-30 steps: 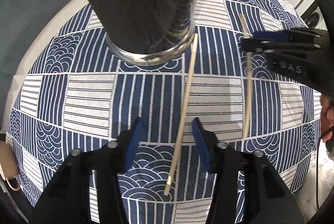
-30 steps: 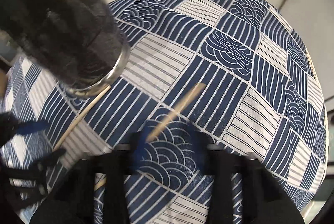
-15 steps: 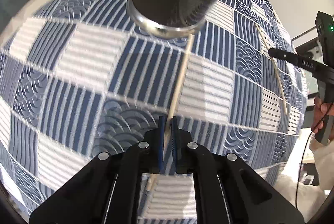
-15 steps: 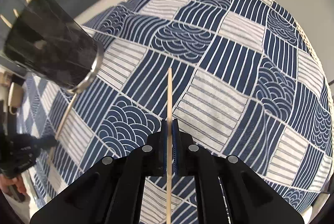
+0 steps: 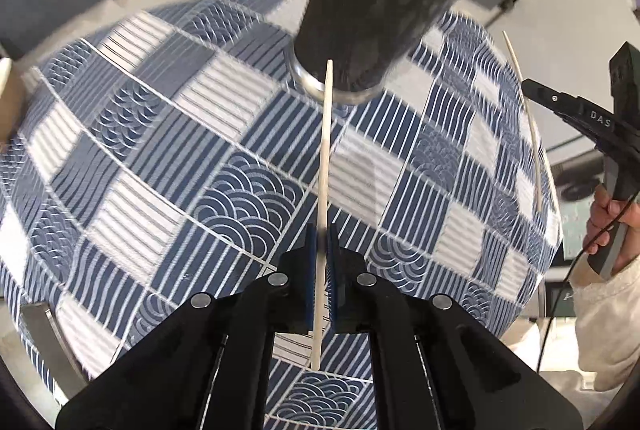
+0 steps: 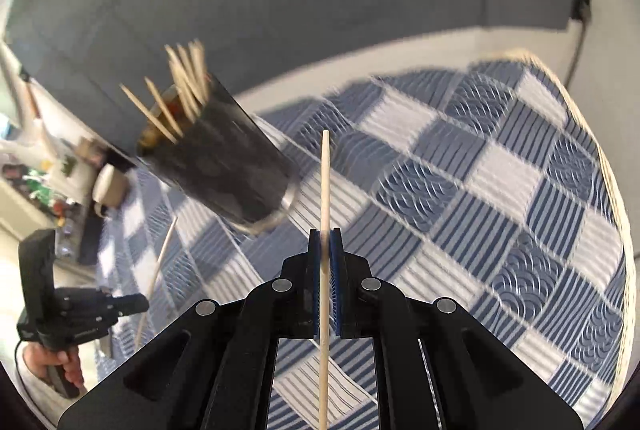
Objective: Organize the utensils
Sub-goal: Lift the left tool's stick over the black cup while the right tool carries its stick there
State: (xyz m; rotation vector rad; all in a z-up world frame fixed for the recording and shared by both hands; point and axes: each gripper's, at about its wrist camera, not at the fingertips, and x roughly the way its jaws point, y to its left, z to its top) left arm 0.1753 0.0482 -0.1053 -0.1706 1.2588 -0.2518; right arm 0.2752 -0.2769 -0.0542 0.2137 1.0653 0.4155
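A dark cylindrical holder [image 5: 372, 13] with a metal base stands on the blue-and-white patterned cloth [image 5: 168, 165]; several wooden chopsticks stick out of its top. It also shows in the right wrist view [image 6: 224, 165]. My left gripper [image 5: 321, 234] is shut on a wooden chopstick [image 5: 325, 149], held above the cloth with its tip toward the holder's base. My right gripper [image 6: 325, 242] is shut on another chopstick [image 6: 325, 185], lifted to the right of the holder. In the left wrist view the right gripper [image 5: 576, 113] and its chopstick [image 5: 524, 117] show at the right.
The cloth covers a round table whose pale rim [image 6: 600, 165] shows at the right. A cup [image 6: 106, 185] and clutter sit beyond the holder at far left. The left gripper shows at lower left in the right wrist view [image 6: 136, 304].
Both grippers closed on a chopstick each and lifted them off the cloth. Both views have pulled back and up, so the holder's top with its chopsticks now shows.
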